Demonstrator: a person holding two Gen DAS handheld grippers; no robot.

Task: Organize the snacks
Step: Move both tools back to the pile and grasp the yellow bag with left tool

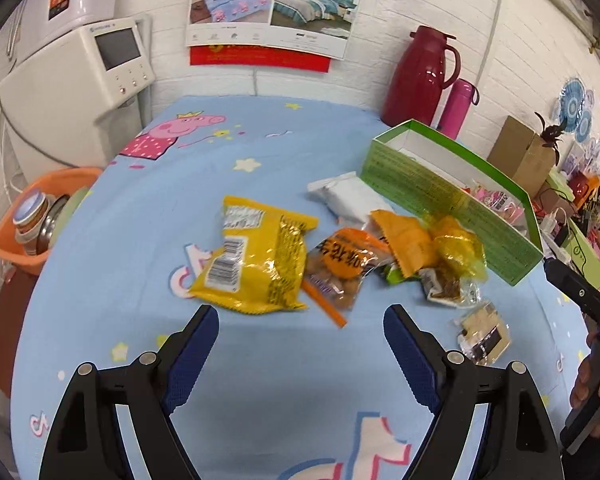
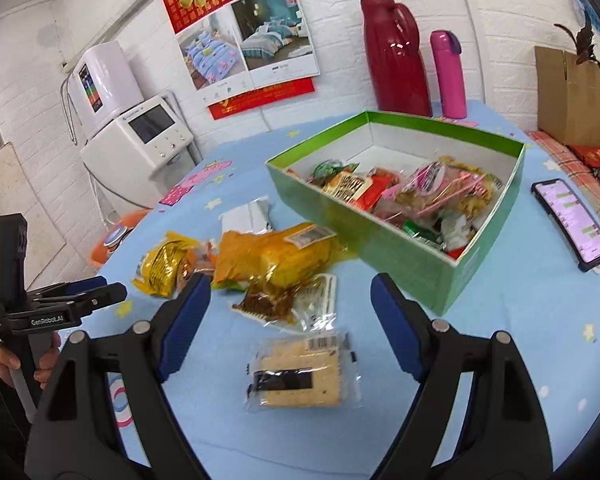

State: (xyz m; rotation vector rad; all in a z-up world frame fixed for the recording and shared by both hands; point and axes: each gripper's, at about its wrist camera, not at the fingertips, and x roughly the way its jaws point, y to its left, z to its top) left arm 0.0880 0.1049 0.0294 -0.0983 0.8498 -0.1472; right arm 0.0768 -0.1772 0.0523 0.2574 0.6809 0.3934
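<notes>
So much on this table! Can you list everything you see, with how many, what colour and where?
Green cardboard box: one, open, half full of snacks, right side of table.
Loose snack packets: several, mostly yellow and orange, left of box.
Clear-wrapped cracker packet: one, beige, nearest right claw.
White foil pouch: one, behind pile.
Dark red thermos jug: one, by wall.
Pink flask: one, beside jug.
Smartphone: one, black, screen lit, right of box.
Blue cartoon tablecloth: one.
Left claw: open, empty.
Right claw: open, empty.
</notes>
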